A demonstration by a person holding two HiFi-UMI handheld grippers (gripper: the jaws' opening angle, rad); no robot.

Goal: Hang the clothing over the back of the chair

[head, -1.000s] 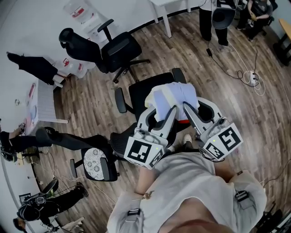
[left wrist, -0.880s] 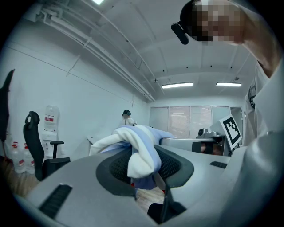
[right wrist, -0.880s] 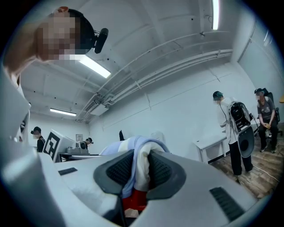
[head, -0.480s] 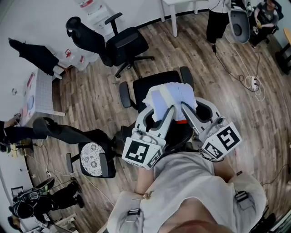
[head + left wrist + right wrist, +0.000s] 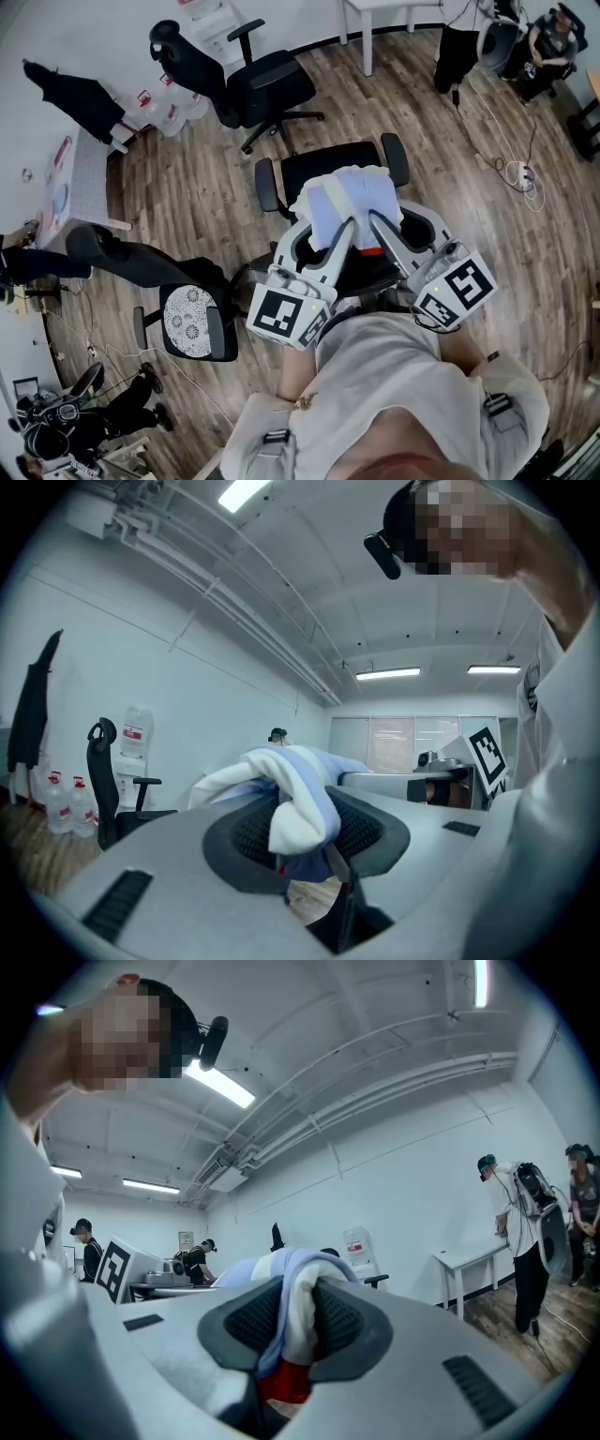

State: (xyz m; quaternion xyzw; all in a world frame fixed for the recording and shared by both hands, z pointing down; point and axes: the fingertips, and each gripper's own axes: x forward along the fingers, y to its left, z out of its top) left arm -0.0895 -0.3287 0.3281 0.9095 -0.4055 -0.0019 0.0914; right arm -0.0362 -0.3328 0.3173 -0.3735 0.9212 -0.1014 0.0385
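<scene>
Both grippers have carried the clothing (image 5: 352,197) along; it hangs over the chair (image 5: 328,161) seat now. The left gripper (image 5: 339,230) and right gripper (image 5: 377,223) each pinch the bundle tight. Its long side runs 9 to 3. A second chair (image 5: 262,89) stands at 11, a cushion chair (image 5: 192,321) at 8, and cables (image 5: 520,173) at 3.

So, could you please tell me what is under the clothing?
A black chair stands below it, with wood floor around. The chair part directly beneath the clothing is covered.
</scene>
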